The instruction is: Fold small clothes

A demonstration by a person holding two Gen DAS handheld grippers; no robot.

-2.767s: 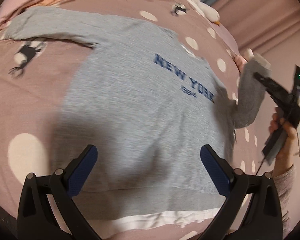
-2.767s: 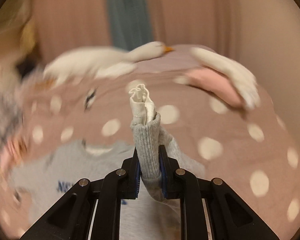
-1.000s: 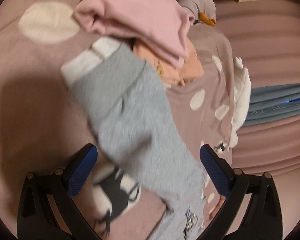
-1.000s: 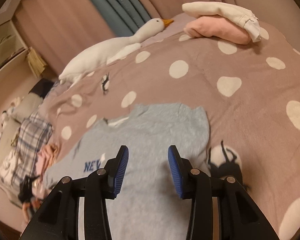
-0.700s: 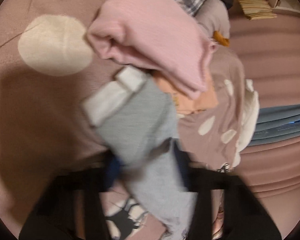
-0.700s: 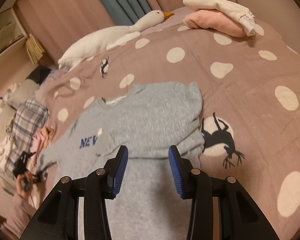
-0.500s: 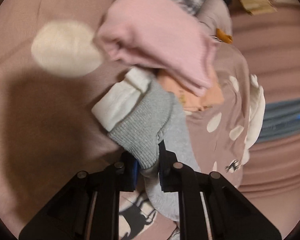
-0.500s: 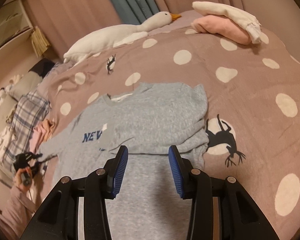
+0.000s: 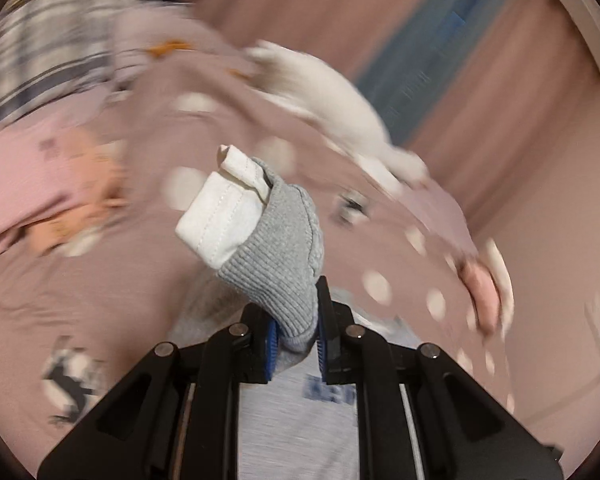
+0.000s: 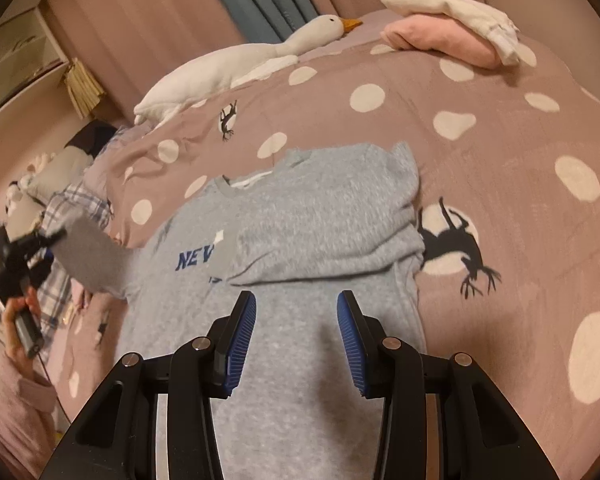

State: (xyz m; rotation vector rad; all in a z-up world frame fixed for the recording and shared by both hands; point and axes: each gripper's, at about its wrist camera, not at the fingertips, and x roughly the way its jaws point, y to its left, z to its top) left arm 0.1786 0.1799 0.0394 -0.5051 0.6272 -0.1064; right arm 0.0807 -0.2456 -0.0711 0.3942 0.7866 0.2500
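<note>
A grey "NEW YORK" sweatshirt (image 10: 320, 232) lies on the dotted mauve bedspread (image 10: 500, 152), its right sleeve folded across the chest. My left gripper (image 9: 296, 340) is shut on the left sleeve's grey cuff (image 9: 284, 256), with a white inner cuff (image 9: 220, 216) sticking out, and holds it up in the air. In the right wrist view that gripper (image 10: 24, 248) shows at the far left with the lifted sleeve (image 10: 88, 256). My right gripper (image 10: 296, 340) is open and empty above the sweatshirt's lower body.
A white plush goose (image 10: 236, 56) lies at the far side of the bed. Folded pink and white clothes (image 10: 452, 28) sit at the far right. A pile with plaid fabric (image 10: 72, 208) and pink clothes (image 9: 28, 176) lies at the left.
My left gripper closed on the left sleeve cuff and lifted it off the bed, swinging toward the sweatshirt body. The right gripper released the right sleeve earlier and stays open over the shirt.
</note>
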